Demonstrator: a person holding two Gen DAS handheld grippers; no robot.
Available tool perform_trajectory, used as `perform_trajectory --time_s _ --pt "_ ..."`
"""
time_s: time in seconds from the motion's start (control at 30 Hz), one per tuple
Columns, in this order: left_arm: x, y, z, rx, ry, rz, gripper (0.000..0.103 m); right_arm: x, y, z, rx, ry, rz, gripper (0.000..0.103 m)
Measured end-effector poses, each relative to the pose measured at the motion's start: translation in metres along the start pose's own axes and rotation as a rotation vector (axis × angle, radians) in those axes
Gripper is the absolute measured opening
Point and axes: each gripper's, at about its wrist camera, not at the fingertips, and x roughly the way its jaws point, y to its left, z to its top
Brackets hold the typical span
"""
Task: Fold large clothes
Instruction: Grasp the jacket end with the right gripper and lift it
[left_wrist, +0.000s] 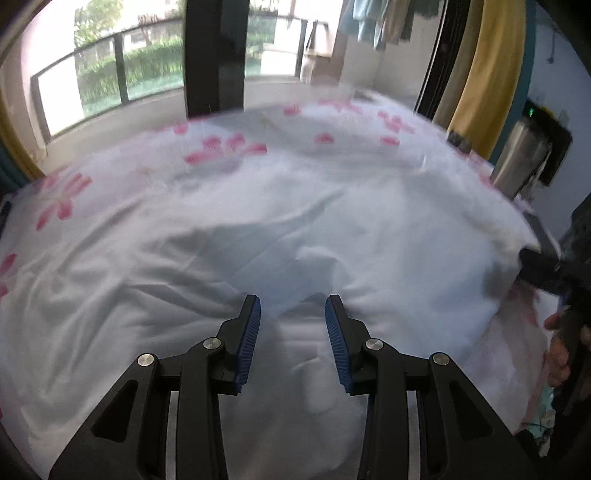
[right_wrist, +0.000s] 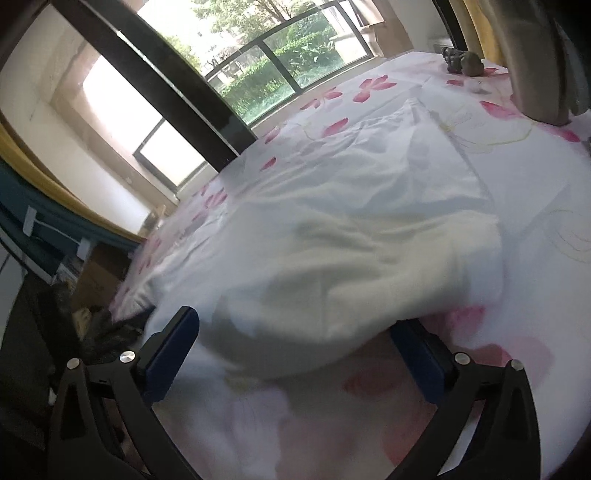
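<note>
Here the big white crumpled garment (right_wrist: 332, 236) lies on the flower-print bed sheet (right_wrist: 517, 177). The left gripper (left_wrist: 293, 314) is half spread, holding nothing. The right gripper (right_wrist: 295, 332) is spread wide around its edge, pads apart. A shiny metal bin (left_wrist: 517, 162) stands beside the bed.

A plain white cotton garment (right_wrist: 332, 229) lies on a white bed sheet printed with pink petals (left_wrist: 66, 199); black tongs carry blue ribbed pads (left_wrist: 251, 339); mustard-yellow curtain (left_wrist: 484, 74).

The left claw (left_wrist: 293, 314) points steeply downward, its blue-padded jaws partly apart with nothing pinched between them. The right claw (right_wrist: 291, 328) tilts down with its jaws spread wide, pressing on nothing. A hand (left_wrist: 559, 354) grips the right claw's handle.
</note>
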Motion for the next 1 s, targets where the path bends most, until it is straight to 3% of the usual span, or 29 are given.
perform_trajectory --time_s 0.27,0.5,0.57,0.63,0.7,0.83,1.0 --pt "0.005 -0.002 -0.001 0.016 -0.01 0.006 0.039 0.028 0.012 0.018 0.032 0.004 0.074 0.103" --pt "0.005 -0.001 -0.001 0.02 -0.023 -0.003 0.039 0.063 0.04 0.027 -0.017 0.039 0.119 0.102" --pt "0.005 0.0 -0.002 0.019 -0.027 -0.012 0.039 0.071 0.048 0.027 -0.036 0.052 0.127 0.093" --pt "0.004 0.0 -0.003 0.023 -0.029 -0.014 0.039 0.079 0.052 0.026 -0.04 0.064 0.124 0.062" --pt "0.004 0.001 -0.003 0.023 -0.034 -0.018 0.039 0.086 0.051 0.024 -0.023 0.086 0.163 0.05" --pt "0.004 0.0 -0.004 0.029 -0.044 -0.016 0.038 0.087 0.054 0.022 -0.037 0.084 0.176 0.035" --pt "0.004 -0.001 -0.004 0.026 -0.046 -0.017 0.039 0.078 0.07 0.023 -0.099 0.065 0.164 0.03"
